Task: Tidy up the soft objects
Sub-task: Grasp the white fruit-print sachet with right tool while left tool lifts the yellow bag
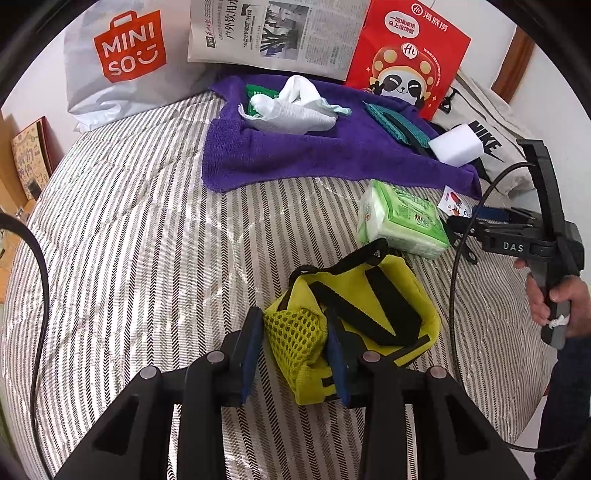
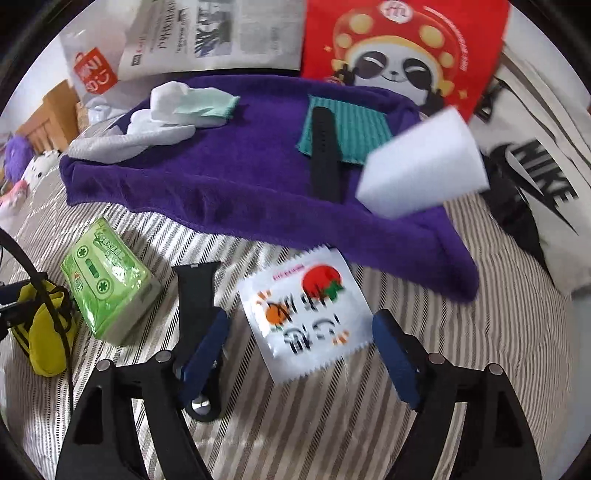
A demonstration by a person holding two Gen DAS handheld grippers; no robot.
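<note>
My left gripper is shut on the mesh end of a yellow and black pouch that lies on the striped bed. The pouch shows at the left edge of the right wrist view. My right gripper is open, its pads on either side of a white snack sachet; I cannot tell if it touches it. A purple towel at the back holds white socks, a teal cloth, a black strap and a white sponge.
A green tissue pack lies between the grippers. A second black strap lies by the right gripper's left finger. A Miniso bag, a newspaper, a red panda bag and a Nike bag line the back.
</note>
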